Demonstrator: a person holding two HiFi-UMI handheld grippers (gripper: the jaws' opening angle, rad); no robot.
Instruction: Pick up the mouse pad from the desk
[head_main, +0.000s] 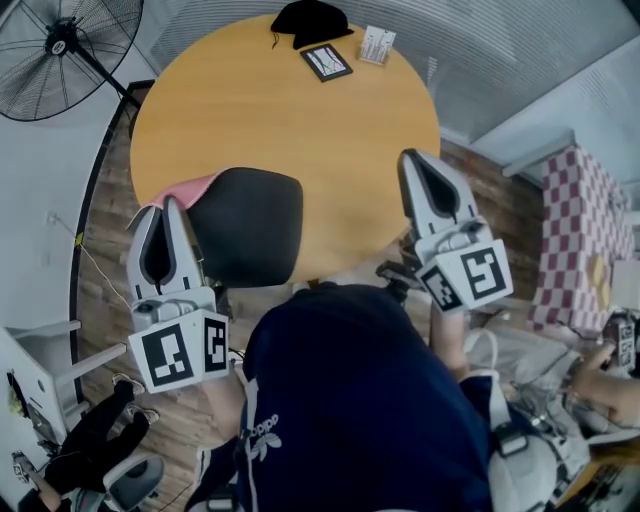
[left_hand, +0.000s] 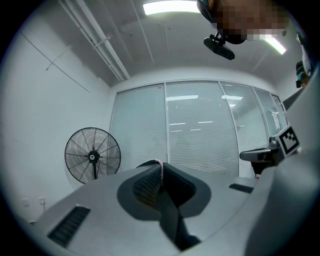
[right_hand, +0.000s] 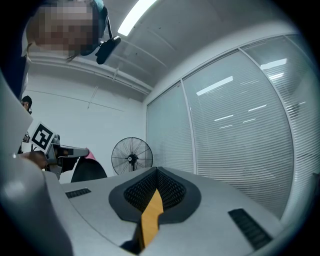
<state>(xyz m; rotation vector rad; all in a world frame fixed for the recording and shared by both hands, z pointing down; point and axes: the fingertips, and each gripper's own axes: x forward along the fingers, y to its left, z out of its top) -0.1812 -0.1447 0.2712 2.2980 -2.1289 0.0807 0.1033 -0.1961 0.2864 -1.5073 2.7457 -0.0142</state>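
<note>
Desk (head_main: 300, 130): uniform yellow-orange top. Mouse pad (head_main: 245, 225): black face, with a pink underside showing at its left edge. Left gripper (head_main: 172, 205) and right gripper (head_main: 408, 155): pale grey shells with black inner recesses. Marker cubes (head_main: 180, 350): white with black square patterns. Cloth (head_main: 575, 225), right of frame: red-and-white check. Fan (head_main: 60, 45), upper left: black. Floor (head_main: 110, 230): brown wood planks.

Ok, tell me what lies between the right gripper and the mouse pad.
Nothing: the head view shows only bare yellow tabletop between the right gripper and the black mouse pad, which the left gripper holds.
</note>
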